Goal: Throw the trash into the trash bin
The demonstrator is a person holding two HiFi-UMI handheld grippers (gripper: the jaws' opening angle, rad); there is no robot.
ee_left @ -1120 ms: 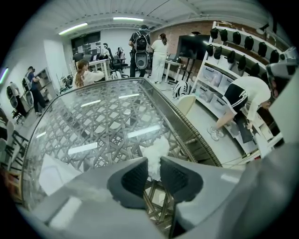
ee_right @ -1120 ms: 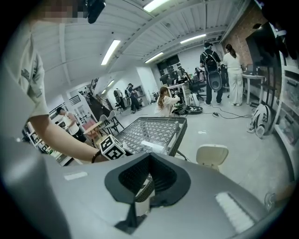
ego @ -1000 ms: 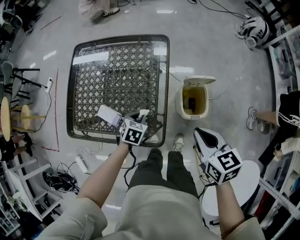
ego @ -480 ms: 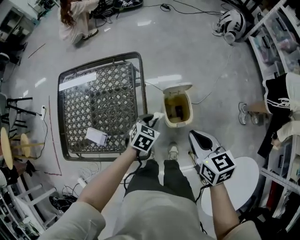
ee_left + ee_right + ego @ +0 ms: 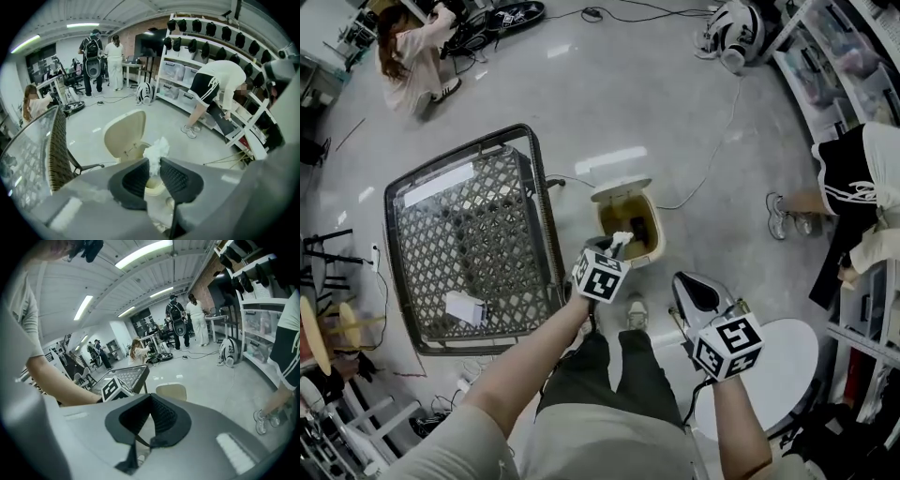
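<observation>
The cream trash bin (image 5: 649,246) stands on the floor with its lid (image 5: 619,190) flipped up; its lid (image 5: 125,136) also fills the middle of the left gripper view. My left gripper (image 5: 610,247) hangs over the bin's near rim, shut on a crumpled white tissue (image 5: 622,240). In the left gripper view the tissue (image 5: 157,151) sticks up from between the pads of that gripper (image 5: 154,165), above the bin's opening. My right gripper (image 5: 679,282) is held to the right of the bin, shut with nothing in it (image 5: 150,401).
A glass-topped lattice table (image 5: 469,234) stands left of the bin, with a white paper (image 5: 464,307) on it. A round white stool (image 5: 787,356) is at the right. A person (image 5: 215,89) bends at the shelving (image 5: 187,70); other people stand farther back.
My left gripper has carried the tissue rightward from the table's edge to above the bin. The right gripper has shifted a little toward the bin. The white paper stays on the table.
</observation>
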